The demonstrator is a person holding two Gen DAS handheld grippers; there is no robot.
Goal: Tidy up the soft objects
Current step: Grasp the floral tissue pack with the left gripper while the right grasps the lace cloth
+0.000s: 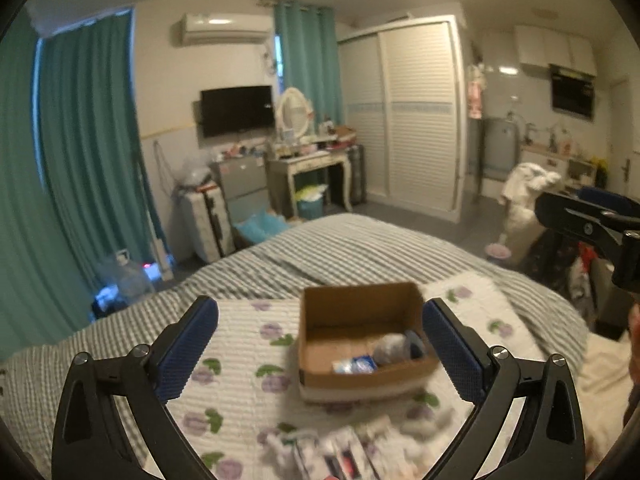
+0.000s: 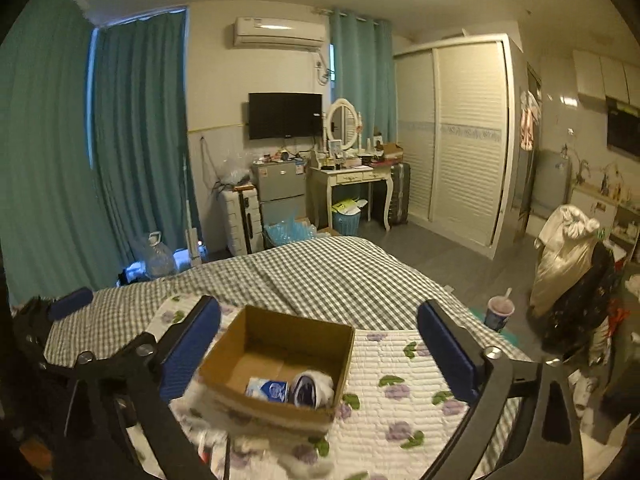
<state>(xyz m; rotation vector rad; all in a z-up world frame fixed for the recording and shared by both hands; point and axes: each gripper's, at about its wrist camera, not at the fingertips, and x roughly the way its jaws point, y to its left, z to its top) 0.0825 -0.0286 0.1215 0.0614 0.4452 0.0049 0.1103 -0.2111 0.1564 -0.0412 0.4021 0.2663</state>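
An open cardboard box (image 1: 352,304) (image 2: 288,332) stands on a white quilt with purple flowers (image 1: 240,380) (image 2: 400,380) on the bed. Inside it lie a blue-and-white packet (image 1: 356,365) (image 2: 268,390) and a rolled grey and dark-blue soft bundle (image 1: 392,348) (image 2: 312,390). Blurred white soft items (image 1: 340,452) (image 2: 304,464) lie on the quilt in front of the box. My left gripper (image 1: 320,344) hovers above and before the box, open wide and holding nothing. My right gripper (image 2: 320,340) is likewise open and holding nothing, framing the box from the right side.
The bed has a green checked cover (image 1: 340,248) (image 2: 320,272). A drink cup with a straw (image 2: 500,312) stands off its right edge, by a heap of clothes (image 2: 568,256). Beyond the bed are a suitcase (image 2: 240,220), a dressing table (image 2: 352,184) and a wardrobe (image 2: 460,140).
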